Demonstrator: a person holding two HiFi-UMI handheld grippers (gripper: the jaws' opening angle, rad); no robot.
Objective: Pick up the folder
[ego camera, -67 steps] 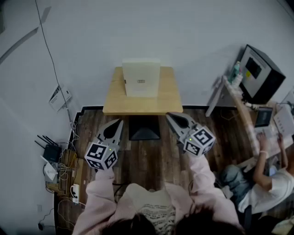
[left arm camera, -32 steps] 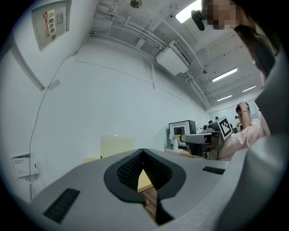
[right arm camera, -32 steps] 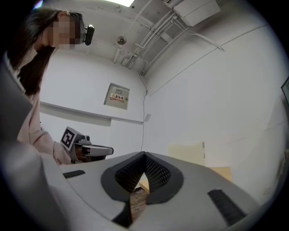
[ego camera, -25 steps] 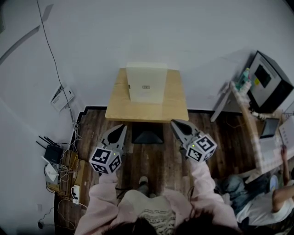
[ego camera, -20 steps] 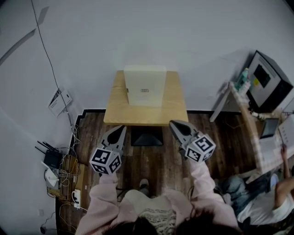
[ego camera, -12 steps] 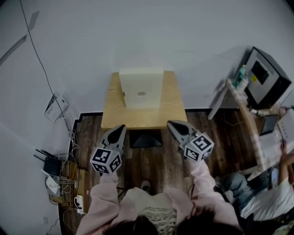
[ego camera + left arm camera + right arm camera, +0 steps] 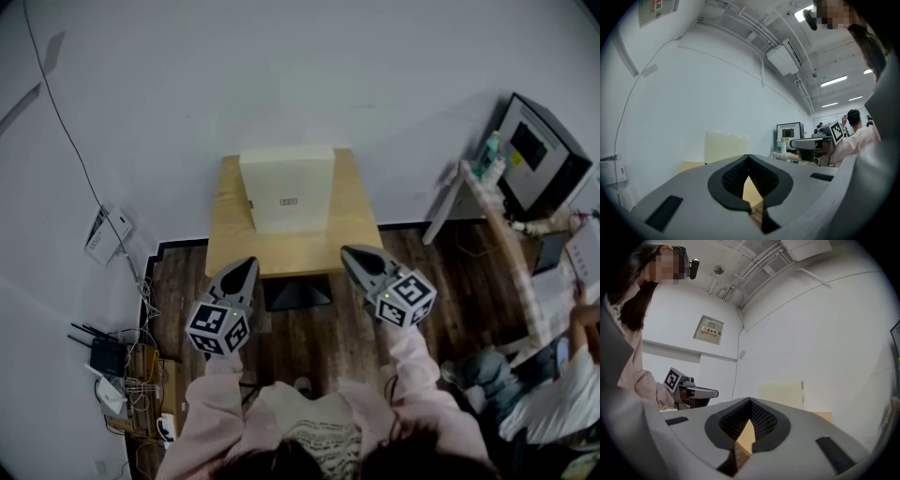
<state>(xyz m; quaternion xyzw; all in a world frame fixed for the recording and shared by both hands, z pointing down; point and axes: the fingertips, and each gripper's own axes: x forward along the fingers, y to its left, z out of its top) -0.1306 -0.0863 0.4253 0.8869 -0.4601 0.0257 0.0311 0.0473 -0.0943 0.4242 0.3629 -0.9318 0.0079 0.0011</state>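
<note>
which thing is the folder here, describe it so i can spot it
Against the white wall stands a small wooden table. The folder is the pale cream rectangle standing upright at its back edge; it is the only thing on the tabletop, paler than the wood, with a small dark mark on its front.

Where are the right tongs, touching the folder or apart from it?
Apart. The head view shows the right tongs at the near edge of the table, with bare tabletop between them and the folder.
</note>
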